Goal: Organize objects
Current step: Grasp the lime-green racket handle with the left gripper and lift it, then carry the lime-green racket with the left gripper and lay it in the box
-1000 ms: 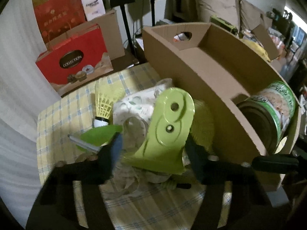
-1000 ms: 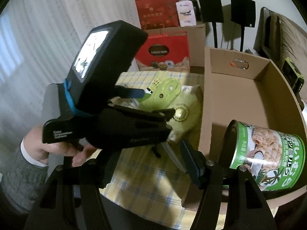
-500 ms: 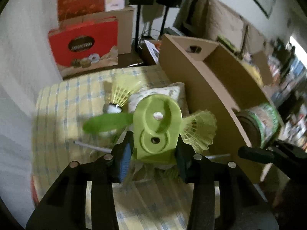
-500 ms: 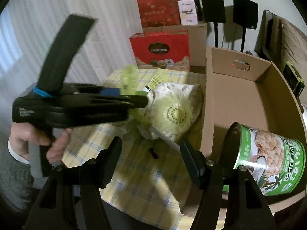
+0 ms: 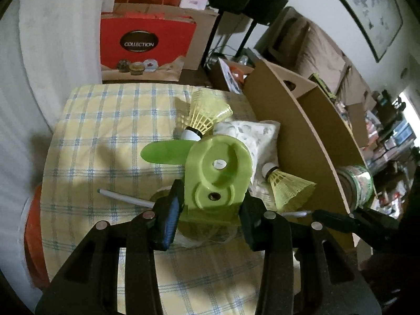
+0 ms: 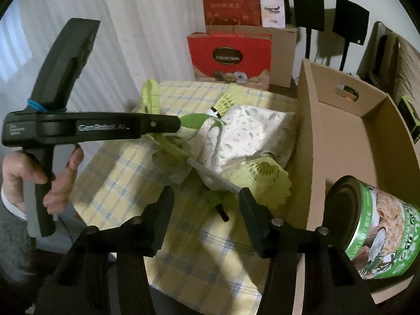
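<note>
My left gripper [image 5: 210, 207] is shut on a lime-green plastic tool [image 5: 219, 173] and holds it above the checked tablecloth [image 5: 105, 136]; from the right wrist view the tool [image 6: 151, 99] shows edge-on in the left gripper [image 6: 168, 123]. Below lie two yellow shuttlecocks [image 5: 204, 115] [image 5: 288, 186], a floral white packet [image 5: 249, 134] and a thin white stick [image 5: 123, 197]. My right gripper [image 6: 207, 199] is open and empty over the cloth, near a shuttlecock [image 6: 262, 178]. The cardboard box [image 6: 341, 120] on the right holds a green-labelled can [image 6: 372, 231].
A red gift bag [image 5: 144, 44] and cartons stand behind the table against a white curtain. Speaker stands [image 6: 309, 13] are at the back. The box wall [image 5: 302, 136] rises along the cloth's right side. An orange object [image 5: 34, 236] sits below the table's left edge.
My left gripper has closed on the green tool, lifted it off the pile and pulled back left, away from the box. My right gripper has stayed almost still and open.
</note>
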Demonstrator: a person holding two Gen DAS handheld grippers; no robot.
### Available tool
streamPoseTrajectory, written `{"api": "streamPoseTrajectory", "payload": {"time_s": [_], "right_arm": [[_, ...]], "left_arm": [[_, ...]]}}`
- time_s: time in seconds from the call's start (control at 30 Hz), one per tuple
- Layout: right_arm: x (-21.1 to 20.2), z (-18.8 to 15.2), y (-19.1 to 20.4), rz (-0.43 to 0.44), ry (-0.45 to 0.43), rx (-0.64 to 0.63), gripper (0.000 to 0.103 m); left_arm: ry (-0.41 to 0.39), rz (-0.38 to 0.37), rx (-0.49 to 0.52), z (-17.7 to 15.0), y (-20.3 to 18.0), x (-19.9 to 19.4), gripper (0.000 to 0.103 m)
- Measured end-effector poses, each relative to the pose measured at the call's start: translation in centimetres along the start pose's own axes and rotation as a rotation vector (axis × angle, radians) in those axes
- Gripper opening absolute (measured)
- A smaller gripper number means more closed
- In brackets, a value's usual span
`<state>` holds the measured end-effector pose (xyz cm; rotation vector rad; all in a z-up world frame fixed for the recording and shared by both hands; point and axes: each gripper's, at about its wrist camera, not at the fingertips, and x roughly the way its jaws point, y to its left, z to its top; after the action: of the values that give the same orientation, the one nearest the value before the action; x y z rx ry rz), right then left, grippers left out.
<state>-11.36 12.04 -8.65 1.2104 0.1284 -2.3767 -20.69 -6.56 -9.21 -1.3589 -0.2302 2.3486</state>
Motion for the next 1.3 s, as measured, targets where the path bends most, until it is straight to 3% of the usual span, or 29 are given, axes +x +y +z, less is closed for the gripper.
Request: {"api": "streamPoseTrajectory", "payload": {"time_s": [0.13, 0.33, 0.47, 0.67, 0.83, 1.03, 1.3], "right_arm": [[-0.1, -0.2, -1.4, 0.000, 0.010, 0.088, 0.047], [-1.0, 0.3, -3.8, 0.160, -0.069, 0.264, 0.049], [-1.1, 0.5, -5.3, 0.187, -0.079, 0.370, 0.041], [-1.2, 0.8, -6.4, 0.236, -0.111, 0.450, 0.032], [-1.8, 0.6, -6.8, 0.282, -0.132, 0.475, 0.023], [-4.0, 1.3, -7.7, 0.283, -0.187, 0.471, 0.023], [-8.2, 2.6, -11.8, 0.267, -0.269, 0.503, 0.023]], "left_arm": [[-0.017, -0.017, -0.053, -0.1, 0.6, -0.7, 0.037], [-0.037, -0.035, -0.067, -0.5, 0.2, -1.6, 0.036], [-0.046, -0.124, -0.151, -0.8, 1.0, -2.2, 0.036], [-0.061, -0.163, -0.210, -1.3, 1.3, -2.5, 0.036], [-0.055, -0.178, -0.210, -1.2, 0.7, -2.7, 0.036], [-0.074, -0.173, -0.159, 0.6, -1.9, -4.0, 0.035], [-0.079, -0.184, -0.054, 4.7, -7.7, -4.8, 0.035]]}}
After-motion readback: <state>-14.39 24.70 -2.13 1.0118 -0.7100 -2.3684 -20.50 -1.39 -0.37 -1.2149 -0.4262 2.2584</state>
